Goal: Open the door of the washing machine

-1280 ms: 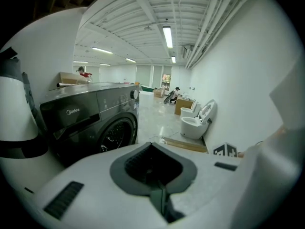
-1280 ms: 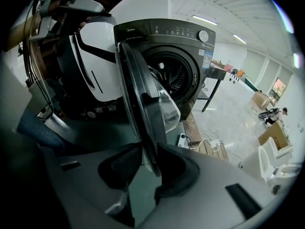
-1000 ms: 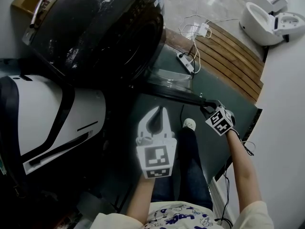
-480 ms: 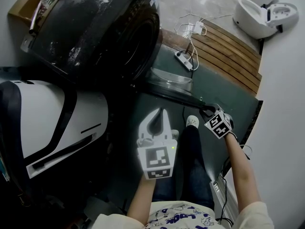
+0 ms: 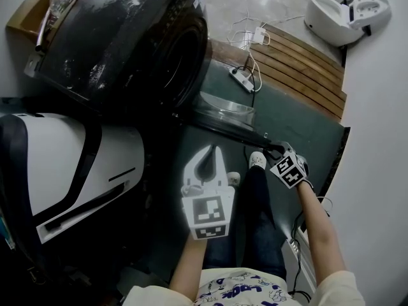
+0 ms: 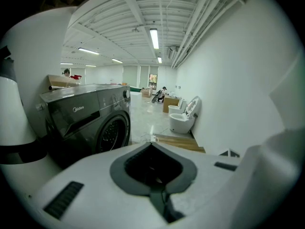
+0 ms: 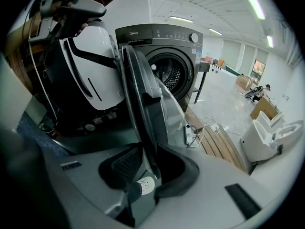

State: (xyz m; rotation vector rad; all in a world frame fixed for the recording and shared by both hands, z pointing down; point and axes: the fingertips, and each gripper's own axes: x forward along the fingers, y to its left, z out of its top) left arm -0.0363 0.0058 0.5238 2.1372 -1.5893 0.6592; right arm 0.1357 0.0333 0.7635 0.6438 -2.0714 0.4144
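The dark grey washing machine (image 5: 127,37) stands at the upper left of the head view, its drum opening (image 7: 167,75) uncovered. Its round door (image 5: 226,115), with a glass bowl, is swung out toward me. My right gripper (image 5: 275,150) is shut on the door's outer edge (image 7: 143,104), which runs up between the jaws in the right gripper view. My left gripper (image 5: 209,158) hangs apart from the door, above my leg, its fingertips together with nothing between them. The left gripper view looks past the machine (image 6: 90,123) down the hall.
A white and black appliance (image 5: 70,164) sits left of the machine. A wooden slat platform (image 5: 299,69) carries a power strip (image 5: 241,78) and cables. White toilets (image 5: 338,11) stand at the top right. My legs and a shoe (image 5: 255,161) are under the door.
My right gripper has drawn the door's edge a little further out from the machine. The left gripper has shifted only slightly and stays shut.
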